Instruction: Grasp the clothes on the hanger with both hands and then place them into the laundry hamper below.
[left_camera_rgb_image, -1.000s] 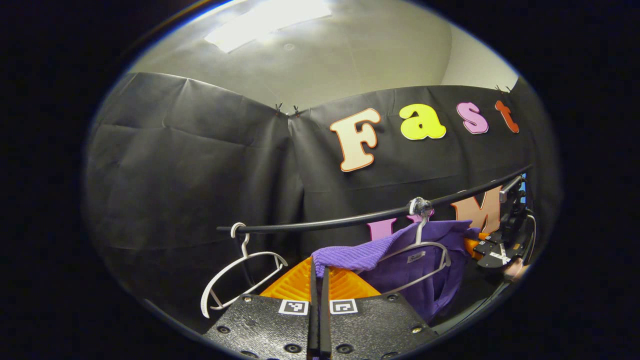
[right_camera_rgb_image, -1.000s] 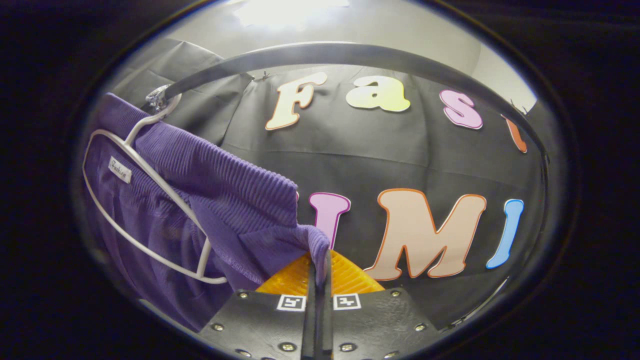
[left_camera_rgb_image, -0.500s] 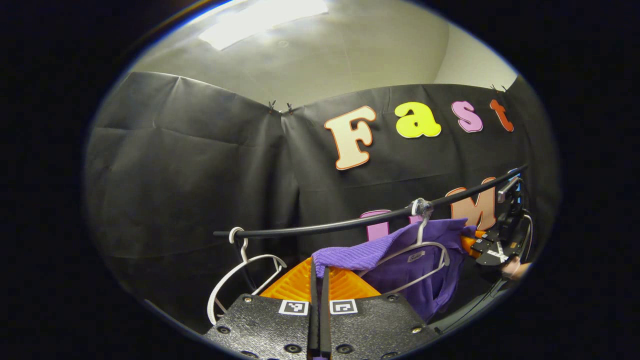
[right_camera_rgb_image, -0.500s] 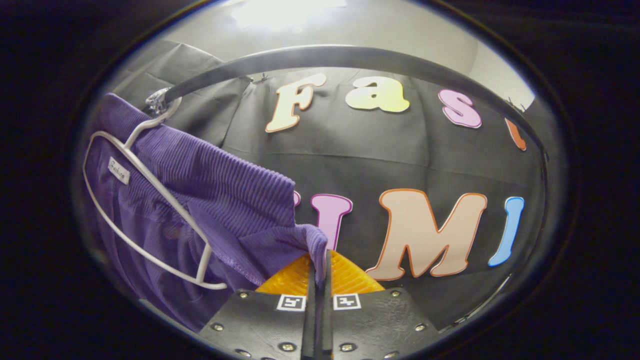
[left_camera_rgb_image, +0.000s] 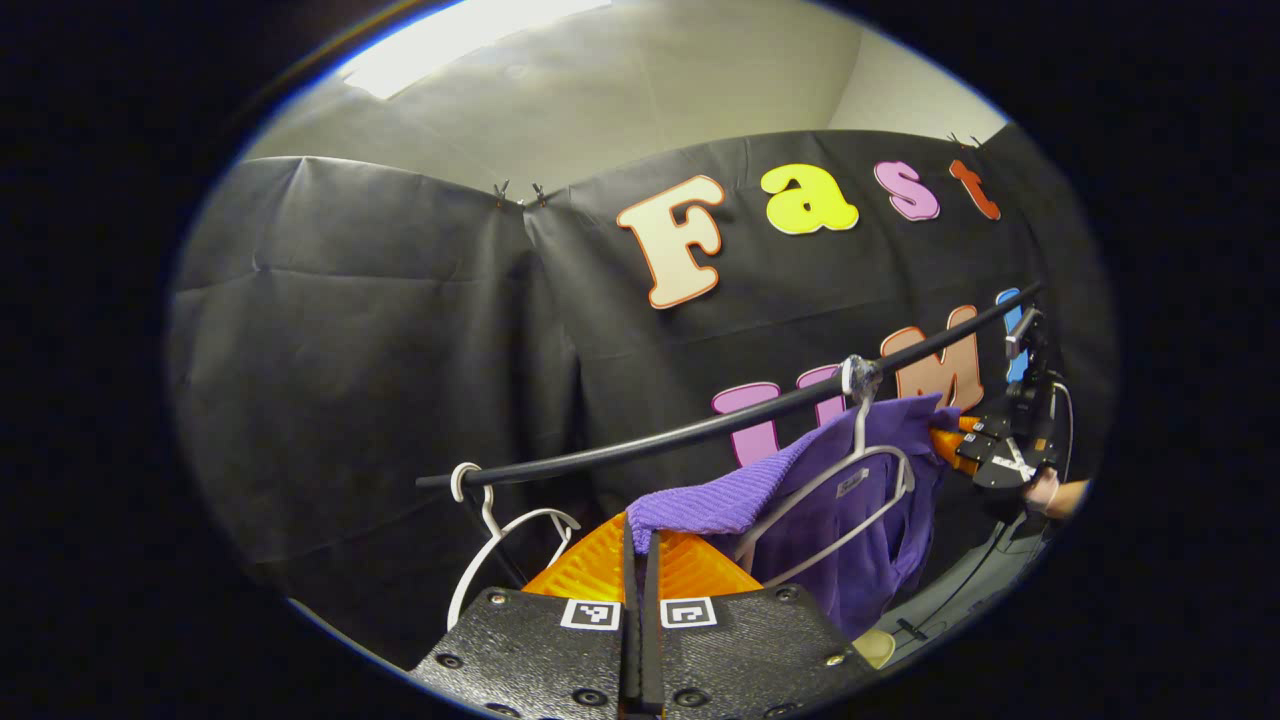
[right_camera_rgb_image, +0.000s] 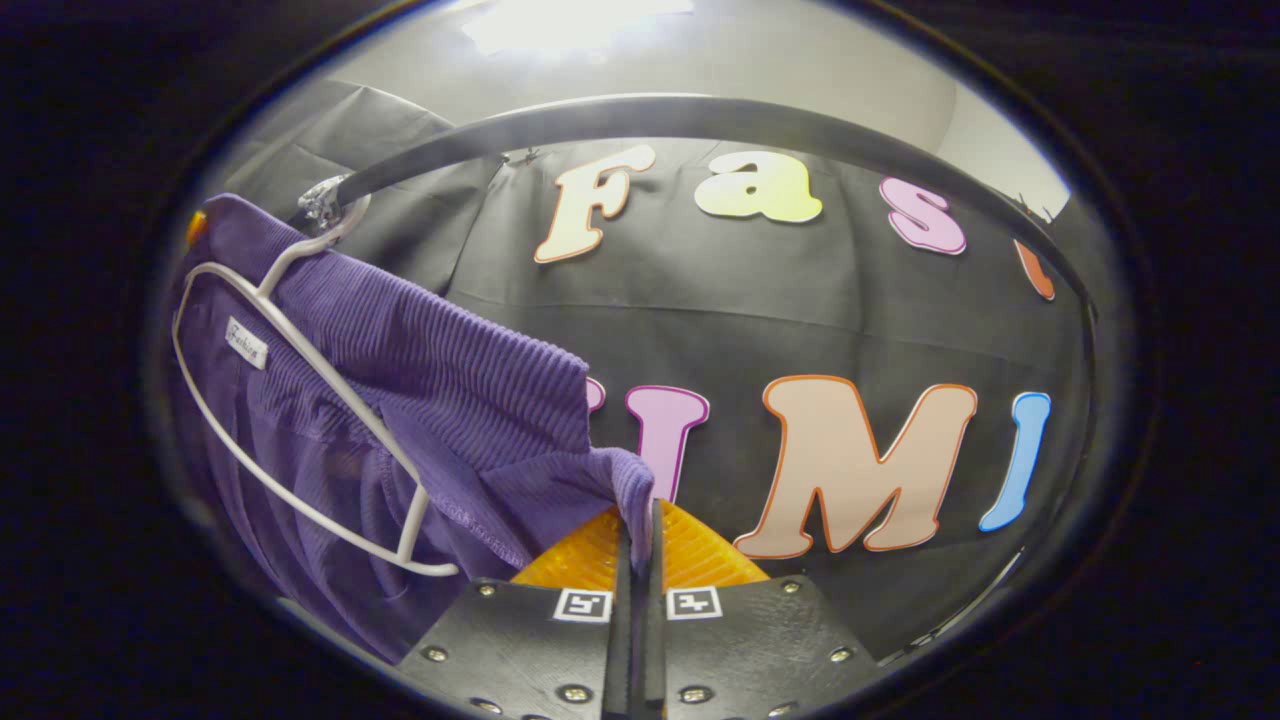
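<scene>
Against the booth's black cloth wall (left_camera_rgb_image: 380, 340), a black rail (left_camera_rgb_image: 700, 432) carries my ribbed purple garment (right_camera_rgb_image: 440, 380) on its white wire hanger (right_camera_rgb_image: 300, 420). My left gripper (left_camera_rgb_image: 640, 545) pinches one stretched corner, my right gripper (right_camera_rgb_image: 640, 530) the other.

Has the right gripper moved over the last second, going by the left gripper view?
Cannot tell. The right gripper sits higher in the left gripper view, but so does the fixed rail beside it, so the camera itself tilted.

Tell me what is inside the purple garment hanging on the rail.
A white hanger sits inside the purple garment, its hook over the black rail. Its lower loop and one arm show through the neck opening; the far arm is covered by fabric. Both grippers' jaws pinch the garment's shoulders.
</scene>
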